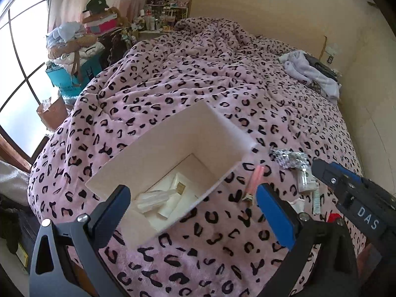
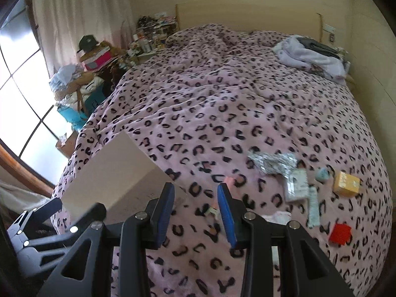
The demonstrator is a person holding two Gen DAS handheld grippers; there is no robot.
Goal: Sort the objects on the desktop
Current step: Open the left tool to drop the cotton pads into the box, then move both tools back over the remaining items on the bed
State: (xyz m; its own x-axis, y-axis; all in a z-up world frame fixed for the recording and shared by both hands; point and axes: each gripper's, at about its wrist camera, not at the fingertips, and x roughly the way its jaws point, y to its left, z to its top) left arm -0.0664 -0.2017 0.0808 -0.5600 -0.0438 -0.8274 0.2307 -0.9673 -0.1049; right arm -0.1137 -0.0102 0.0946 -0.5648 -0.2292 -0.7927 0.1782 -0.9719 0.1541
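Your left gripper (image 1: 193,198) hangs over the open white box (image 1: 138,153), its blue-padded fingers (image 1: 274,212) spread wide with nothing between them. The box is stiff, smooth-walled card, sitting on the plush pink leopard-print blanket (image 1: 210,79); inside lie a clear crinkled plastic wrapper (image 1: 153,199) and flat cream packets (image 1: 178,185). Your right gripper (image 2: 195,210) hovers just right of the box, fingers apart and empty. Between its fingers lies a slim pink tube (image 1: 255,178) on the blanket. Farther right the loose items are scattered: a crumpled silver foil pouch (image 2: 272,163), a clear-fronted white packet (image 2: 297,185), a small pale-blue fuzzy ball (image 2: 323,173), a yellow cardboard cube (image 2: 345,183) and a red square piece (image 2: 341,232). Rumpled white clothing (image 2: 307,54) lies far right, near the headboard.
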